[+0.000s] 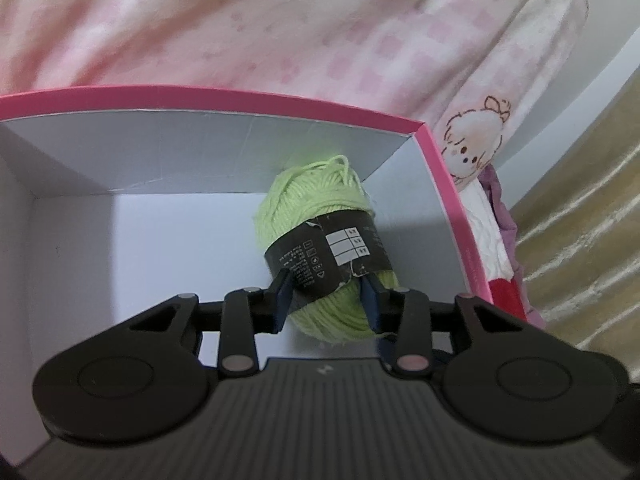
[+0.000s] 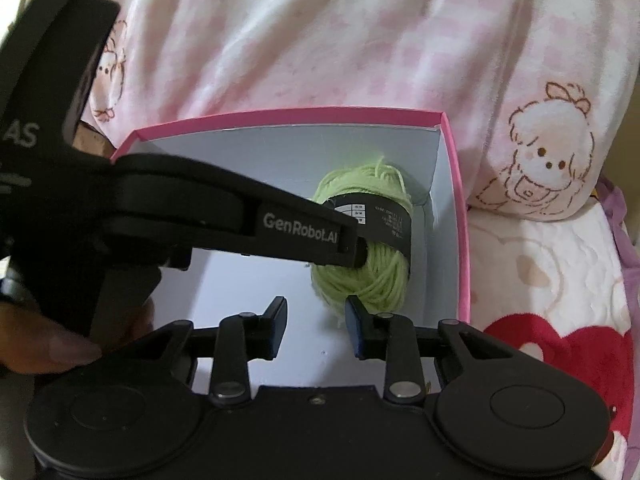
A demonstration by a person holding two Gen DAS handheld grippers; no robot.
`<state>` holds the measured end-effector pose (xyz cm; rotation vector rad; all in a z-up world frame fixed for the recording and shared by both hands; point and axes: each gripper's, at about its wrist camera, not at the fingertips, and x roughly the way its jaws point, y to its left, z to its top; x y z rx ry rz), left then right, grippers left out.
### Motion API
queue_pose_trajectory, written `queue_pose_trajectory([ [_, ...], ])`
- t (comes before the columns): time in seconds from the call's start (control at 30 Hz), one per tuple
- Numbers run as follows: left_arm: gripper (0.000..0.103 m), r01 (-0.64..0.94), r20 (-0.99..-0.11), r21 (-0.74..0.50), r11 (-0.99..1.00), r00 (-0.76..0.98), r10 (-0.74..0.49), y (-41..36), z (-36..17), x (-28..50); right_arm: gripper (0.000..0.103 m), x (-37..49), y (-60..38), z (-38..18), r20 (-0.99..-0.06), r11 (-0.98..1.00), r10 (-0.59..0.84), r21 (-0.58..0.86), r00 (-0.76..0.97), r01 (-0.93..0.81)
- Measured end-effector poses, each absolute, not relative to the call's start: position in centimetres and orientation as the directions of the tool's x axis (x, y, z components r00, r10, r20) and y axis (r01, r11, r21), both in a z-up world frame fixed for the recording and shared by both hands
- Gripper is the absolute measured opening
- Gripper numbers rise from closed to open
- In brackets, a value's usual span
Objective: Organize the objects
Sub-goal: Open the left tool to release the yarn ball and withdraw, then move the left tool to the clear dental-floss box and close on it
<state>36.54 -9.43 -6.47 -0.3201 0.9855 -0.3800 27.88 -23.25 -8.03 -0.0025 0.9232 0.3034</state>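
A light green yarn ball (image 1: 320, 208) with a dark paper band lies inside a white box with a pink rim (image 1: 240, 100), close to its right wall. My left gripper (image 1: 328, 296) is shut on the near half of the ball, one pad on the band and the other on the yarn. In the right wrist view the same yarn ball (image 2: 372, 276) sits in the box (image 2: 460, 220), and the left gripper (image 2: 354, 248) reaches in from the left onto it. My right gripper (image 2: 314, 320) hovers just in front of the ball, shut with nothing between its fingers.
A pink checked blanket with cartoon prints (image 2: 360, 40) lies behind the box. A quilt with a red heart (image 2: 560, 340) is to its right. A hand (image 2: 60, 344) holds the left gripper. Beige ridged fabric (image 1: 580, 240) lies at the far right.
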Motion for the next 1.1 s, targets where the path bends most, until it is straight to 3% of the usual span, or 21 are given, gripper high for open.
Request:
queue_pose_trajectory([
  [0.07,0.042,0.175,-0.749,-0.403,0.898,0.501,-0.434,-9.2,-6.2,35.7,0.041,26.6,-23.6,-7.2,-0.784,0.961,0.257,0.146,0.565,-0.234],
  [0.27,0.050,0.204,-0.798,-0.299,0.932,0.482,-0.362,-7.9,-4.1,32.4,0.044,23.3,-23.7,-5.5,-0.775,0.956,0.255,0.111,0.578,-0.272],
  [0.5,0.060,0.261,-0.778,-0.301,0.917,0.490,-0.395,-3.7,1.3,27.2,0.060,20.0,-24.0,-0.8,-0.776,0.945,0.262,0.084,0.573,-0.317],
  [0.6,0.070,0.305,-0.758,-0.268,0.914,0.519,-0.395,-2.2,4.3,24.3,0.061,18.3,-24.6,1.2,-0.796,0.946,0.285,0.145,0.535,-0.288],
  [0.73,0.075,0.359,-0.771,-0.197,0.912,0.518,-0.370,-1.0,7.0,20.9,0.066,15.2,-24.9,3.9,-0.778,0.929,0.344,0.202,0.525,-0.310],
  [0.83,0.080,0.382,-0.784,-0.170,0.908,0.506,-0.360,-0.4,8.3,18.6,0.074,13.0,-25.2,5.5,-0.762,0.915,0.380,0.227,0.524,-0.333],
  [0.9,0.085,0.399,-0.788,-0.180,0.899,0.488,-0.375,-0.1,8.8,17.3,0.080,11.8,-25.1,6.0,-0.762,0.907,0.390,0.221,0.517,-0.359],
  [1.1,0.087,0.423,-0.818,-0.171,0.890,0.442,-0.368,0.3,8.3,13.2,0.083,7.9,-24.1,4.8,-0.766,0.880,0.417,0.206,0.489,-0.428],
])
